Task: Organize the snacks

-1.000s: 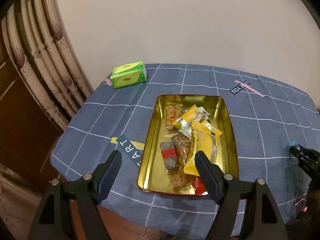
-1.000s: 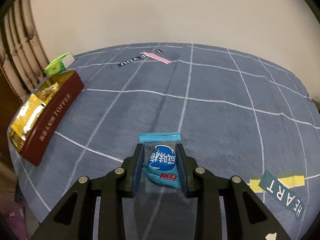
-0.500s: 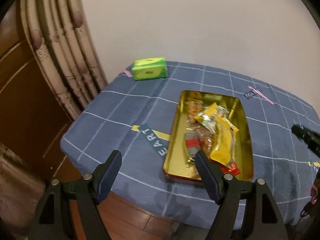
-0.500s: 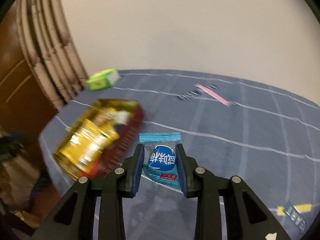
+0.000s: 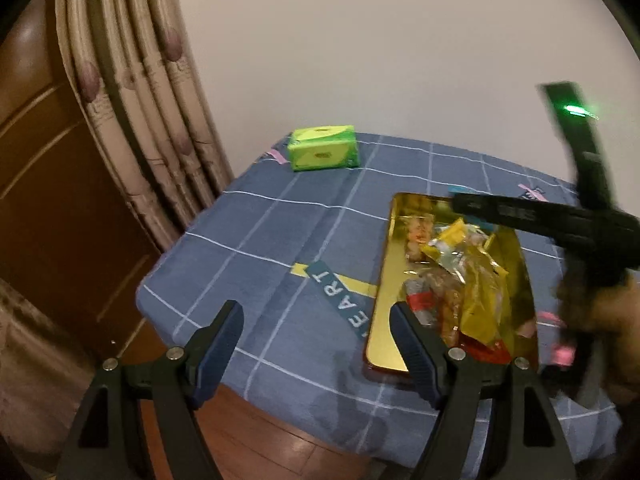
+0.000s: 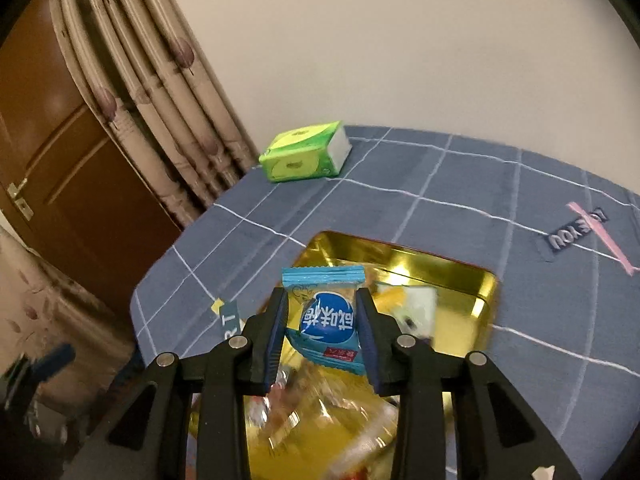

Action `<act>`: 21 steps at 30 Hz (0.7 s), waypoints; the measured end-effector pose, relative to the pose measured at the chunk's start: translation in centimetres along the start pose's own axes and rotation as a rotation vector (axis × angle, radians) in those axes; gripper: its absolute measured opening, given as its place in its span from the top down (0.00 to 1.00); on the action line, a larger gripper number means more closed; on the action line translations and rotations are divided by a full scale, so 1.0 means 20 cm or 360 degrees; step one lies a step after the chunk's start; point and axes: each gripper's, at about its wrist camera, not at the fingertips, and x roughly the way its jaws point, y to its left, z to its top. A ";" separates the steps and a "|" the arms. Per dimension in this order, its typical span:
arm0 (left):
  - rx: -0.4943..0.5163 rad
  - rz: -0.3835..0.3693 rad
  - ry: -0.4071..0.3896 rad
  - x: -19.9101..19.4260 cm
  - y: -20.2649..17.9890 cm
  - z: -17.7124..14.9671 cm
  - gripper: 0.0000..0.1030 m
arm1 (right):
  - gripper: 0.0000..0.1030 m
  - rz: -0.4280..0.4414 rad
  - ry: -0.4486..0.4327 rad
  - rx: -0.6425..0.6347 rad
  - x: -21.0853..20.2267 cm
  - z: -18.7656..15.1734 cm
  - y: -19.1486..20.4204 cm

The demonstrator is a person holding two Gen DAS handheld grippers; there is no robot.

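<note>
Right wrist view left the near snacks in the gold tin (image 6: 486, 286) a yellow smear, while the right gripper (image 6: 322, 330) hung over them, its jaws just easing apart with the blue candy packet (image 6: 326, 320) between the pads, contact unclear. Left wrist view showed the left gripper (image 5: 316, 354) gaping and empty over the near table edge, its right finger hiding the tin's near left corner. Beyond, a blurred right gripper crossed the tin's far end, and a green tissue pack (image 5: 323, 153) sat far left on the blue checked tablecloth (image 5: 280, 216) by the curtain (image 5: 132, 92).

The tablecloth (image 5: 280, 240) bears a patch (image 5: 344, 304) reading "EART".
</note>
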 end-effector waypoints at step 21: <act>0.0065 -0.0162 -0.0166 -0.18 -0.08 0.00 0.25 | 0.22 -0.0206 -0.0488 -0.0234 -0.69 -0.40 0.14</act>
